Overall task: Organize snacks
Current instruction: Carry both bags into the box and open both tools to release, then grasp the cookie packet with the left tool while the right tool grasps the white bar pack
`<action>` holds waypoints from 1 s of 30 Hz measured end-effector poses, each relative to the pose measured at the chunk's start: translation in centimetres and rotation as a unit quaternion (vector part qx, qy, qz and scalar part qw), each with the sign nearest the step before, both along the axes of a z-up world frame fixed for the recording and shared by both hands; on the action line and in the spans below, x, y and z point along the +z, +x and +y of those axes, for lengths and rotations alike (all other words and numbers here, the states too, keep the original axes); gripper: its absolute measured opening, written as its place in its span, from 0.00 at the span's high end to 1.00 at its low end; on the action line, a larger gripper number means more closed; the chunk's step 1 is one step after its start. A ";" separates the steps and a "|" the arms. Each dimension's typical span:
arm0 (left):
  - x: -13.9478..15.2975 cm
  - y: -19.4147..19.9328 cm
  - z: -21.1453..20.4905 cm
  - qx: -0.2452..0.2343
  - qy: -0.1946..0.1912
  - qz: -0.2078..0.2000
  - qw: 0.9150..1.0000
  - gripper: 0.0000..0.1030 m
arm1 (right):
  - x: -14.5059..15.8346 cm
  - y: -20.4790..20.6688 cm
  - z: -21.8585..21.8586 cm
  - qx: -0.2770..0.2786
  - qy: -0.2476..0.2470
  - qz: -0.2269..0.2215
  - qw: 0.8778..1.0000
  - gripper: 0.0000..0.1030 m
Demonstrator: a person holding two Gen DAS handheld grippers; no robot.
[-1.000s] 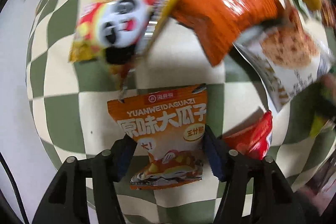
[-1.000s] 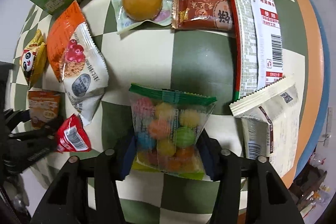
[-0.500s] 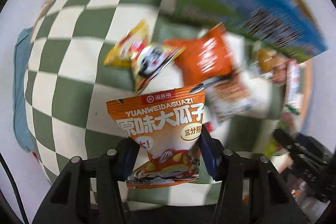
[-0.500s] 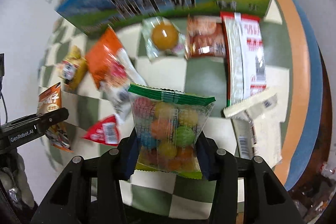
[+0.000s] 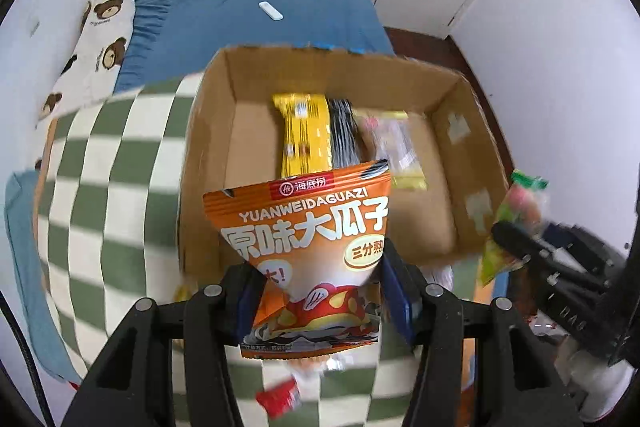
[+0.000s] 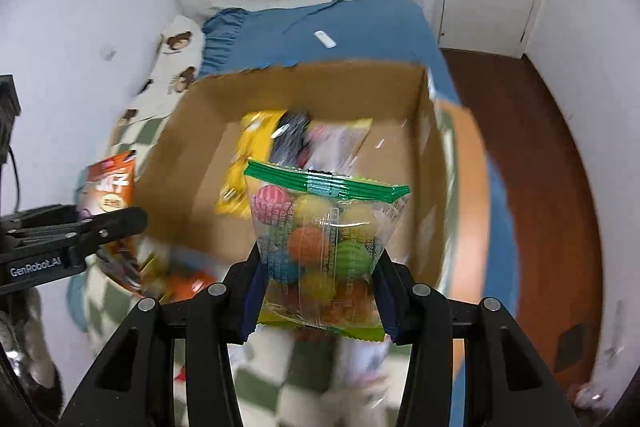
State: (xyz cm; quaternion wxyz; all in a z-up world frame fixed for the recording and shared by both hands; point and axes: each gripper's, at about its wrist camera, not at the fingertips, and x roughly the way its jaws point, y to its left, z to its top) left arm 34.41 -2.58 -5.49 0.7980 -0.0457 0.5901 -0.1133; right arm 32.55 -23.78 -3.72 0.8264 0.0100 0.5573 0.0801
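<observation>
My left tongs (image 5: 316, 291) pinch orange YUANWEIDAGUAZI seed packet (image 5: 308, 239); right tongs (image 6: 318, 291) clamp clear candy-ball bag (image 6: 322, 247), both held up near cardboard box (image 5: 404, 75).

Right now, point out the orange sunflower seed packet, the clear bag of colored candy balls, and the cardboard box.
orange sunflower seed packet (image 5: 308, 235), left wrist view, on its printed front.
clear bag of colored candy balls (image 6: 320, 239), right wrist view, on the orange ball at its middle.
cardboard box (image 5: 332, 75), left wrist view, on its far inner wall.

Glossy foil seed packet (image 5: 308, 239); clear shiny plastic candy bag (image 6: 324, 243); matt brown cardboard box (image 5: 452, 147), 12 o'clock; soft checked cloth (image 5: 108, 163), 9 o'clock.
</observation>
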 end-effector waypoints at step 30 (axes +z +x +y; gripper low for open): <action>-11.3 19.1 0.2 0.008 0.087 0.137 0.987 0.07 | -10.7 19.0 -1.3 -0.021 -0.041 0.183 0.982 0.13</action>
